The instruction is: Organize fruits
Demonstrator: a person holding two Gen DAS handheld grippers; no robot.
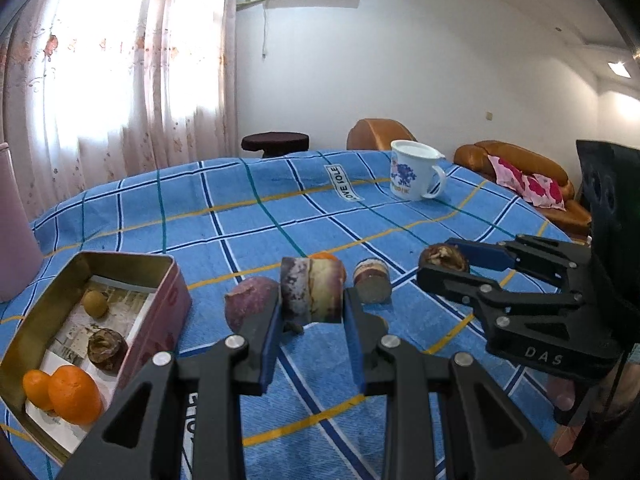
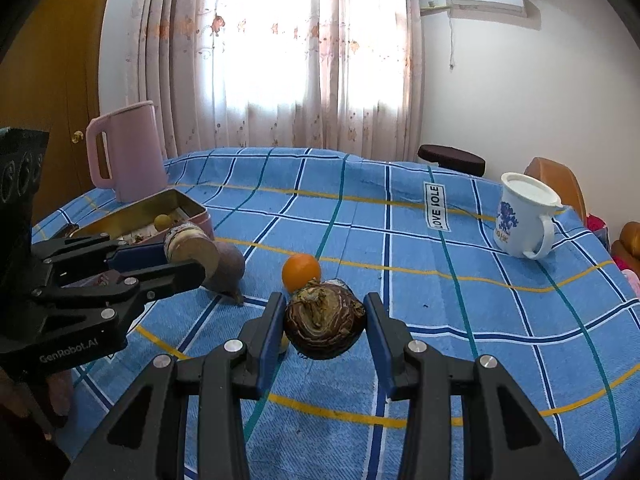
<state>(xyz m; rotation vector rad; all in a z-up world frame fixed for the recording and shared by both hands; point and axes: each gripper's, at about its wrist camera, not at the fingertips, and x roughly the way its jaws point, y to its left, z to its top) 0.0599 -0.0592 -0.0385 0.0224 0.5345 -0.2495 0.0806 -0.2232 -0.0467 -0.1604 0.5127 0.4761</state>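
Tin box [image 1: 158, 280] at 9 o'clock holds four fruits. Left gripper [image 1: 312, 300] clamps a cut cylindrical chunk [image 1: 312, 294], right gripper [image 2: 325, 322] a brown bulb [image 2: 324, 324]. Orange [image 2: 301, 272], purple tuber [image 1: 246, 308], another chunk [image 1: 372, 286] left on the cloth.

2 oranges [image 1: 64, 394] in tin [image 1: 160, 304], 1 orange [image 2: 301, 272] on cloth

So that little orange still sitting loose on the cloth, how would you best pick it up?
Probably across its widest middle, coming down from above. The orange is round and smooth, so fingers set lower or higher would likely slip off. From above also seems wise because the dark brown fruit in the right gripper sits close in front of it, and a purple fruit lies to one side.
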